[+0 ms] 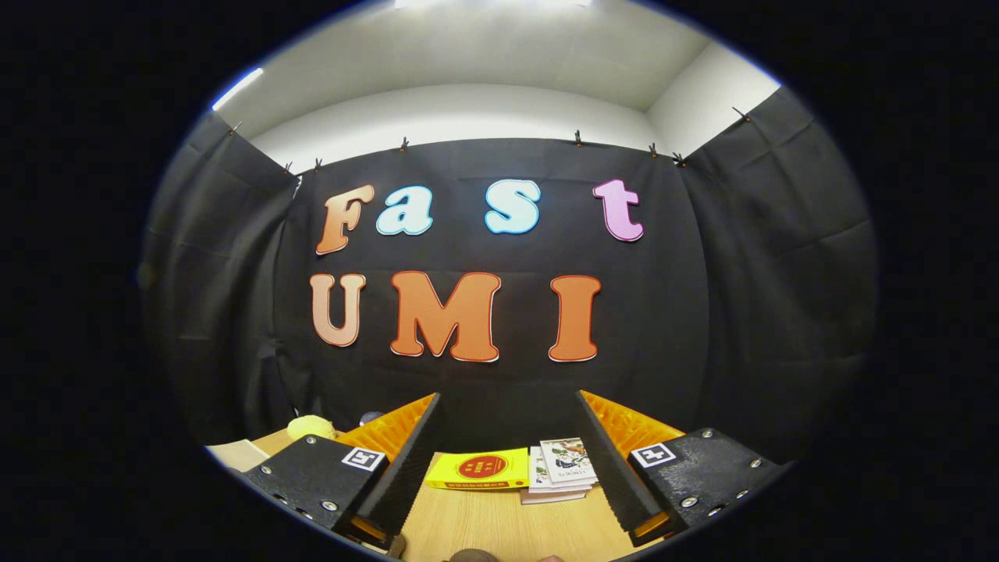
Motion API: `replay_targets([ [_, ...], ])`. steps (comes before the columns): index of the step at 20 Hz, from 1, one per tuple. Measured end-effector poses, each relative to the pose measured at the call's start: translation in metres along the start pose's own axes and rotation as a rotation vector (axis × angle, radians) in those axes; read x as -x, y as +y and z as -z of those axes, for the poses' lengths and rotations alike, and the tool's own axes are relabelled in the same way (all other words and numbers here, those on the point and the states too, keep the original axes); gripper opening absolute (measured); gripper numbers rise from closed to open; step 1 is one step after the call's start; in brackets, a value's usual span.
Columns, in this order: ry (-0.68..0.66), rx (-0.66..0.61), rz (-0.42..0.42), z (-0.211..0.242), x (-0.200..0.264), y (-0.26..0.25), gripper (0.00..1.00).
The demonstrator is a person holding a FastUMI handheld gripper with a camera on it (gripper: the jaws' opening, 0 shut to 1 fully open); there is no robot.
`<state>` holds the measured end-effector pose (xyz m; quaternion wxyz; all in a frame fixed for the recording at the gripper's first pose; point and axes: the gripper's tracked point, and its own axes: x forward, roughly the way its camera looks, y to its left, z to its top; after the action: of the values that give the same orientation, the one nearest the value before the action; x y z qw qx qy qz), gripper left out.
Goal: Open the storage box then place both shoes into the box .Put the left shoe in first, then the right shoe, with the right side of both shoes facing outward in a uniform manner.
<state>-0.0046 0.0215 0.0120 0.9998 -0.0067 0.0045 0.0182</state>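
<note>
My gripper (507, 406) stands open above a wooden table (499, 527), its two fingers spread wide with nothing between them. It is held high and level, facing the booth's back wall. Between the fingers, farther along the table, lie a yellow book (478, 469) and a small stack of booklets (563, 468).
A yellow soft object (310, 426) sits at the back of the table beyond the left finger, with a pale box corner (238, 453) next to it. Black cloth walls close the booth at the back and on both sides.
</note>
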Motion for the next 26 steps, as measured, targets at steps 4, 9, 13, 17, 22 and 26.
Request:
replay_targets([
  [4, 0.001, -0.002, 0.002, -0.001, 0.004, -0.002, 0.99],
  [9, 0.016, -0.008, 0.001, 0.001, 0.008, -0.005, 0.99],
  [13, 0.044, -0.026, -0.016, 0.011, 0.010, 0.000, 0.99],
  [17, 0.090, -0.041, -0.050, 0.025, 0.013, 0.012, 0.99],
  [22, 0.186, -0.118, -0.127, 0.055, 0.020, 0.042, 0.99],
  [26, 0.293, -0.182, -0.207, 0.089, 0.025, 0.075, 0.99],
])
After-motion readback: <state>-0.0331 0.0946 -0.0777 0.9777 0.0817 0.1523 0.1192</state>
